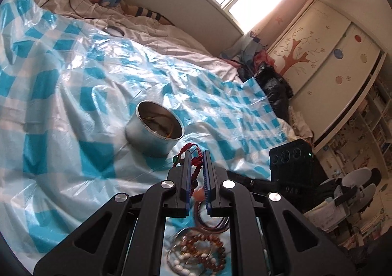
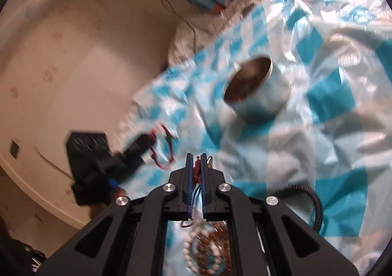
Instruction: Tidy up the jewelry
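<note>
A round metal tin (image 1: 154,132) stands open on the blue-and-white checked plastic sheet (image 1: 61,104), with some jewelry inside; it also shows in the right wrist view (image 2: 257,89). My left gripper (image 1: 196,153) is shut on a red braided bracelet (image 1: 193,163) with a red and a green bead, held just right of the tin. My right gripper (image 2: 196,156) is shut on a dark red tassel piece (image 2: 196,173). In the right wrist view the left gripper (image 2: 137,148) shows blurred with the red bracelet (image 2: 164,148). A pile of bead bracelets (image 1: 201,254) lies under both grippers, also in the right wrist view (image 2: 208,249).
A black coiled band (image 2: 316,205) lies on the sheet at the right. A metal lid (image 1: 114,30) lies far back on the bed. A black camera box (image 1: 290,160) stands at the bed's edge. Clutter, a wardrobe (image 1: 325,55) and shelves fill the right side.
</note>
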